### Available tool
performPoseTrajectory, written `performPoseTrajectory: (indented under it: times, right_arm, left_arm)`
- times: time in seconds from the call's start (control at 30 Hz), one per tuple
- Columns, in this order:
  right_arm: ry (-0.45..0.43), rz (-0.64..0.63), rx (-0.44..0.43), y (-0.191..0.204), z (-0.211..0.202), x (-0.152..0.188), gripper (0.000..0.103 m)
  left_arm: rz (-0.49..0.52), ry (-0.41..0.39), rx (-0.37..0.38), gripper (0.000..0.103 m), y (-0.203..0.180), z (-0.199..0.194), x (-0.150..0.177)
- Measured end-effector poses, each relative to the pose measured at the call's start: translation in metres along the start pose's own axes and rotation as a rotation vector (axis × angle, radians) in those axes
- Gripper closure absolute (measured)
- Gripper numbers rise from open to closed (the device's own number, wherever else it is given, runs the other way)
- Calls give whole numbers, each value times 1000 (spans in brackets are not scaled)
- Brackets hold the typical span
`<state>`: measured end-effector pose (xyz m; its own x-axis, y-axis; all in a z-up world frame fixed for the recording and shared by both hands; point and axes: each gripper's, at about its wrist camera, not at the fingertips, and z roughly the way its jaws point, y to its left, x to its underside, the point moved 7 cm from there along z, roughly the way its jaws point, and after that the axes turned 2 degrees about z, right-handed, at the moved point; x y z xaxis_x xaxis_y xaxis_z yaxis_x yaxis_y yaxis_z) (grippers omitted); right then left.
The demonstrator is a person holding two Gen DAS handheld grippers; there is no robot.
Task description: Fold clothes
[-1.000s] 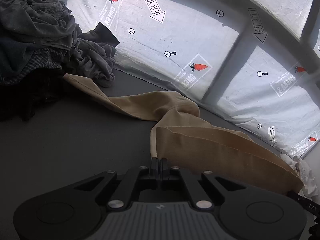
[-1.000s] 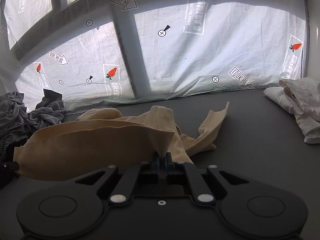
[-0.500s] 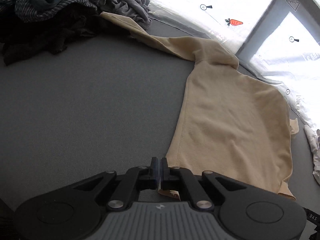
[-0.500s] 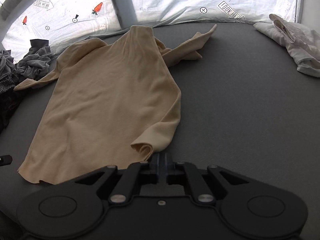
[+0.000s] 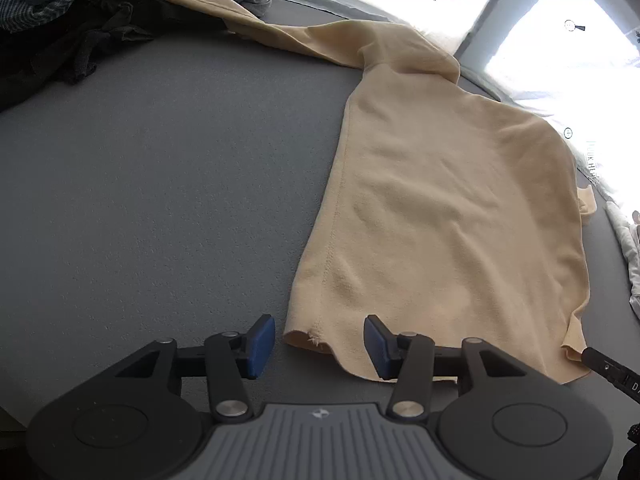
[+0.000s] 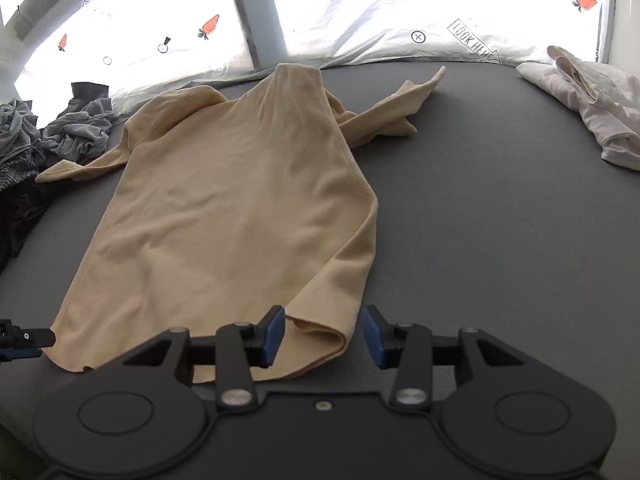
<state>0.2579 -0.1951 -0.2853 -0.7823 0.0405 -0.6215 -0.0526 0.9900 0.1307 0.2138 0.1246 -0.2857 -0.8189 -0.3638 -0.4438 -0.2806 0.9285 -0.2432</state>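
Note:
A beige long-sleeved shirt (image 5: pixel 440 200) lies spread flat on the grey table, collar toward the window; it also shows in the right wrist view (image 6: pixel 232 208). My left gripper (image 5: pixel 318 344) is open, its blue pads on either side of the shirt's left hem corner, which lies on the table. My right gripper (image 6: pixel 323 336) is open around the right hem corner, which is slightly curled. One sleeve (image 6: pixel 400 108) runs out to the far right, the other (image 5: pixel 248 24) toward the dark pile.
A pile of dark and grey clothes (image 5: pixel 72 20) sits at the far left, also in the right wrist view (image 6: pixel 48 140). Folded white garments (image 6: pixel 580 108) lie at the far right. A window with printed plastic sheeting (image 6: pixel 360 12) runs behind the table.
Both grippers pulled the shirt toward me and laid it flat, then opened and let go of the hem corners. A second ago the shirt hung bunched between them.

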Motion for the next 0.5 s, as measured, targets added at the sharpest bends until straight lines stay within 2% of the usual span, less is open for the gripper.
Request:
performPoseTrajectory:
  times: [0.1, 0.13, 0.17, 0.2, 0.27, 0.37, 0.5]
  right_arm:
    - [43, -66, 44, 2, 17, 1, 59]
    - [59, -84, 59, 2, 22, 2, 60]
    - [70, -88, 62, 1, 26, 3, 66]
    - [73, -74, 50, -2, 26, 3, 82]
    - [62, -48, 26, -6, 22, 4, 95]
    - [26, -42, 26, -9, 5, 6, 96]
    - [53, -43, 4, -7, -14, 23, 96]
  left_arm:
    - [29, 4, -30, 56, -3, 8, 2]
    - [44, -1, -44, 69, -4, 8, 2]
    - [58, -4, -57, 83, -5, 8, 2]
    - [71, -6, -66, 100, -6, 8, 3]
    - [71, -3, -48, 101, -5, 4, 3]
    - [43, 2, -49, 101, 2, -6, 5]
    - [43, 34, -77, 101, 10, -18, 17]
